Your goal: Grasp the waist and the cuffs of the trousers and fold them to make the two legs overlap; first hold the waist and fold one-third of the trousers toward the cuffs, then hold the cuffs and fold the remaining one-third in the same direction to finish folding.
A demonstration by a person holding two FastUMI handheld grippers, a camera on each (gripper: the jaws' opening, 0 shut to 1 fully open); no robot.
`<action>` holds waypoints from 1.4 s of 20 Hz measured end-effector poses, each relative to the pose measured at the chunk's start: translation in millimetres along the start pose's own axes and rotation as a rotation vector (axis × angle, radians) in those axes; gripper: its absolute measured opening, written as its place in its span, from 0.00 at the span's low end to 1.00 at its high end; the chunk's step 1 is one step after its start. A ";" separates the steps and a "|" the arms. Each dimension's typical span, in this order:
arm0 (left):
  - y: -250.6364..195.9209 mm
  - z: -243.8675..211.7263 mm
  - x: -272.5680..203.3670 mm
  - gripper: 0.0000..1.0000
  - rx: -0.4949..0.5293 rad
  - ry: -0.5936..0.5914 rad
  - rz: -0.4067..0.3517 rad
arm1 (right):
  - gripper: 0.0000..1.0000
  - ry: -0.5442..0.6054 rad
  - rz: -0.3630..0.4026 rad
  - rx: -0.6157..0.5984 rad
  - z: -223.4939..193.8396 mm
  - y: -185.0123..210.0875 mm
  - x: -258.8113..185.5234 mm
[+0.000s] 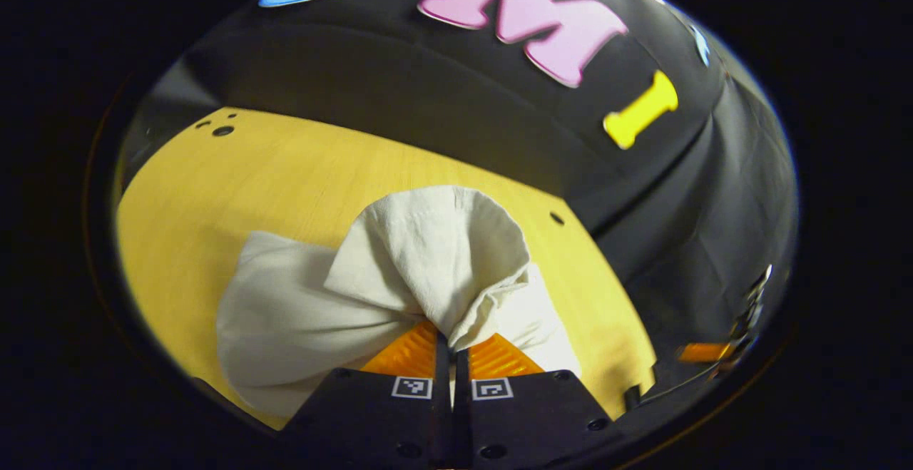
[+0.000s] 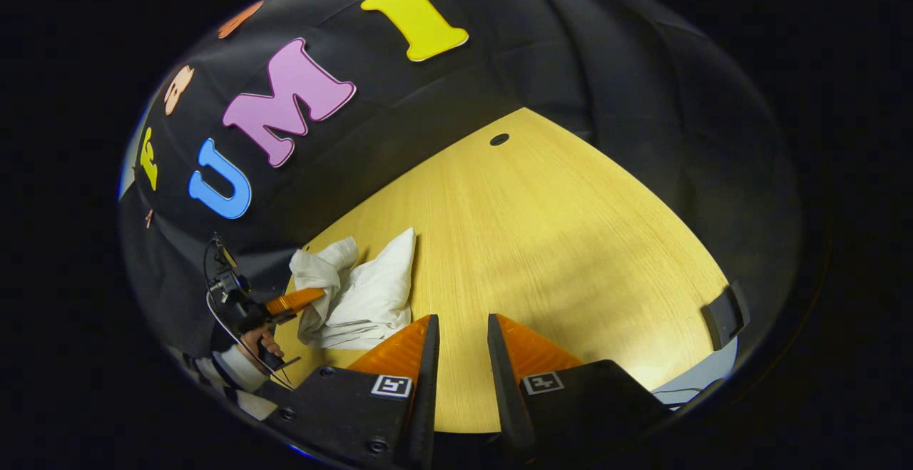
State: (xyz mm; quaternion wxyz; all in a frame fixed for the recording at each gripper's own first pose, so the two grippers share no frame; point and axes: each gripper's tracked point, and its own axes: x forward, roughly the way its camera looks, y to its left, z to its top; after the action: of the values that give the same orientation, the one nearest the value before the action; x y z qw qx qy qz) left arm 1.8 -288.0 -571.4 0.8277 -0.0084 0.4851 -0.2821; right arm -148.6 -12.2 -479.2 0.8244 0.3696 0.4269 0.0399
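Pinching a bunched edge of the trousers (image 1: 399, 277), the left gripper (image 1: 451, 345) has its 2 fingers drawn almost together with white cloth gathered between them, lifting that part so it puffs up in a dome while the rest sags to the left onto the yellow table (image 1: 235, 185); this hold looks meant to carry one end over for a fold, though whether it is the waist or the cuffs I cannot tell; in the right gripper view the same garment (image 2: 364, 292) lies crumpled near the table's left edge, with the left gripper (image 2: 296, 302) reaching into it from a hand (image 2: 260, 345) in a light sleeve; moving right, the right gripper (image 2: 463, 341) hovers over bare table (image 2: 570, 242), its jaws parted with a clear gap and nothing between them, well apart from the cloth, probably waiting to take the other end; the trousers are not yet flat or neatly folded, so I judge the folding unfinished.
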 end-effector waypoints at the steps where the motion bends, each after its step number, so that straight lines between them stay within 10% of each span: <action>1: 1.4 -1.0 -0.5 0.06 0.072 0.027 0.023 | 0.42 -0.003 -0.005 0.008 1.0 -3.8 -0.7; 4: 4.7 10.4 -5.3 0.07 0.310 0.076 0.093 | 0.33 -0.004 -0.014 0.032 0.5 -9.2 1.3; 7: 12.5 7.4 -4.9 0.05 0.499 0.097 0.131 | 0.45 0.007 -0.015 0.049 -3.8 -8.8 6.9; 12: 8.1 4.2 -7.8 0.79 0.572 0.111 0.101 | 0.45 0.031 -0.005 0.045 -7.4 3.1 23.7; 15: 7.3 7.9 -16.7 0.99 0.540 0.107 0.116 | 0.45 0.049 0.006 0.023 -12.3 17.6 39.6; 28: 72.2 66.8 -139.4 0.98 0.106 -0.032 0.136 | 0.45 0.084 0.095 0.062 -24.4 112.7 104.7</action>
State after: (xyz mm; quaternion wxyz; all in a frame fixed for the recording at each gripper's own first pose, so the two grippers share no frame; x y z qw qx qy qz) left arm 37.3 -178.4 -445.5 0.8518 0.0638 0.4556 -0.2504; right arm -72.2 123.4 -486.1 0.7910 0.4129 0.4441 0.0813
